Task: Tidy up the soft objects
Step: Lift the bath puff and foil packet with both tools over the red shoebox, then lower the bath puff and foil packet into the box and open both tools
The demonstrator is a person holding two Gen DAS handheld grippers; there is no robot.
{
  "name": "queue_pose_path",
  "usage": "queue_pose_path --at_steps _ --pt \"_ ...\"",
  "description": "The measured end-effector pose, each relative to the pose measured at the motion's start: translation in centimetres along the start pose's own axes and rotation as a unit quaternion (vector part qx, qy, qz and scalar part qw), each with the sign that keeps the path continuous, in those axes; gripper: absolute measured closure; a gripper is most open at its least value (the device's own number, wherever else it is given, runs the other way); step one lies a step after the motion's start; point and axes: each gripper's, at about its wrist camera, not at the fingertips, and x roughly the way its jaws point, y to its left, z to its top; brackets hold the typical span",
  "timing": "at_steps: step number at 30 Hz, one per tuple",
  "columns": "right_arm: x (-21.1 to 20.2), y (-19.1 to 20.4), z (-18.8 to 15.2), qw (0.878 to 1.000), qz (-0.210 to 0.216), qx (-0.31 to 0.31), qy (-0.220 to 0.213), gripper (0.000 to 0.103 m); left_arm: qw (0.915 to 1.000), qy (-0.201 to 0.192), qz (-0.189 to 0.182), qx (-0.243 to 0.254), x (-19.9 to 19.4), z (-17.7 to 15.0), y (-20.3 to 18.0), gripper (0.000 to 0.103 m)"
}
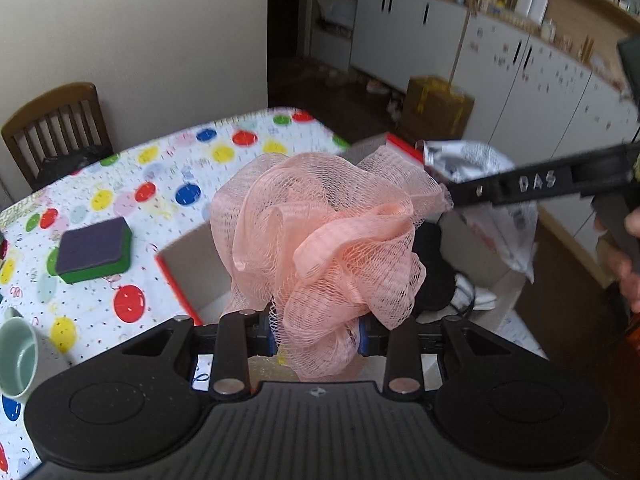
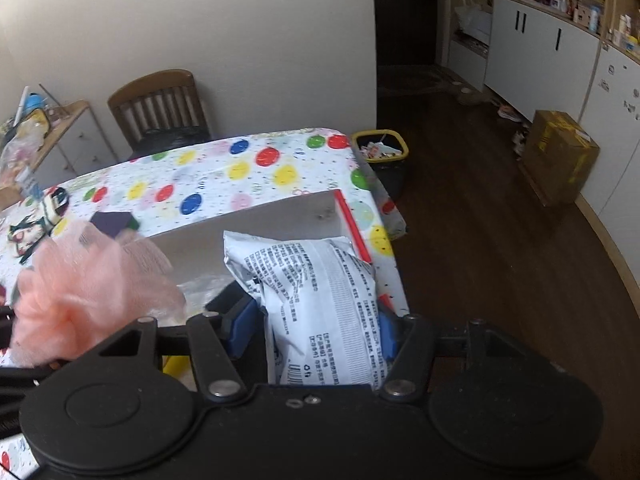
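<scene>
Pink mesh fills the middle of the left wrist view: the left gripper [image 1: 316, 336] has its blue pads [image 1: 267, 340] closed in on the lower folds of a loofah [image 1: 320, 236], pinching it so the puff stands up above the fingers. It hangs over a box [image 1: 188, 256] with a red rim, which sits at the table's [image 1: 168, 168] right edge. The table wears a cloth printed with coloured balloons.

Across the box, the right gripper [image 2: 316, 328] clamps a white printed packet [image 2: 316, 296] between its blue pads [image 2: 240, 328]; the fingers are held partly apart by the packet's width, and it sticks up and forward over the box's open top. In the left wrist view that gripper's black finger [image 1: 520, 188] reaches in from the right, its tip touching the loofah's mesh.

Something black [image 1: 434, 276] lies inside the box under the loofah; what it is cannot be told. A green and purple sponge [image 1: 94, 250] lies on the table left of the box, well apart from it. A pale green mug [image 1: 18, 360] stands near the left edge, close to the camera. A wooden chair [image 2: 160, 108] stands at the far edge.
</scene>
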Motion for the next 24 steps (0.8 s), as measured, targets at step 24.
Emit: queue_pose_path --at_steps 24 --pt "5.3 0.0 -2.0 0.999 -0.001 0.001 0.04 0.039 0.9931 0.113 0.023 0.024 9.6 0.5 -1.9 0.07"
